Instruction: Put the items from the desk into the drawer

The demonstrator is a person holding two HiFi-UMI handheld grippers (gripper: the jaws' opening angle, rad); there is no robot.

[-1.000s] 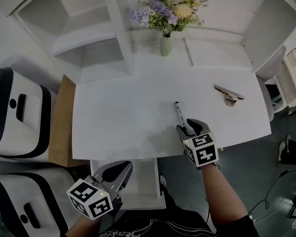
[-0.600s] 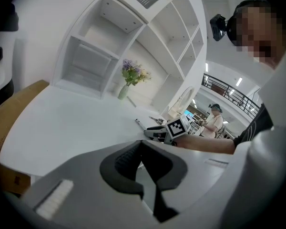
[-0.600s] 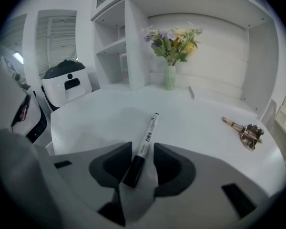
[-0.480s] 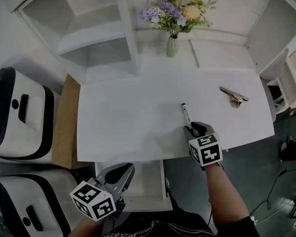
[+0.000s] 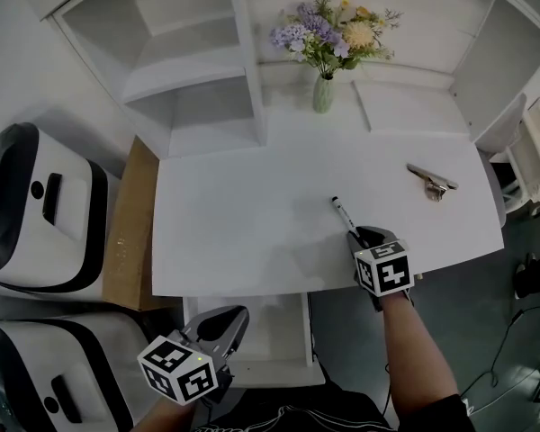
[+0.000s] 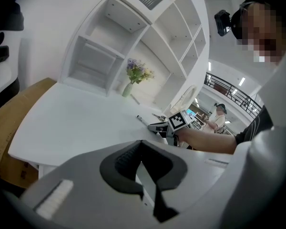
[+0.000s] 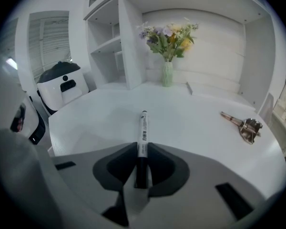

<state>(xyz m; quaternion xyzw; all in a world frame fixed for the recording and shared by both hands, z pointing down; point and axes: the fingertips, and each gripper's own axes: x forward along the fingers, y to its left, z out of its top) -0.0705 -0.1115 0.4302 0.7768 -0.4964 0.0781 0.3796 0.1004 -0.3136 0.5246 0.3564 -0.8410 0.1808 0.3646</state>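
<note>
Down at 7 o'clock the left gripper [image 5: 234, 319] hangs over the open drawer [image 5: 283, 331]. Its jaws are closed together with nothing between them. It sits a little lower and nearer the person than a second ago.

The real change is at 5 o'clock. The right gripper [image 5: 356, 235] has just been closing its jaws, and they now pinch the dark end of the marker [image 5: 340, 211]. A second ago they stood wide on either side of it. The marker lies on the bench [image 5: 243, 214] near the front edge, with its free end pointing to about 11 o'clock. I'd say the grasp is made and the lift to the drawer comes next.

Over at 2 o'clock the keys [image 5: 432, 184] lie untouched, where they were before, waiting their turn.
</note>
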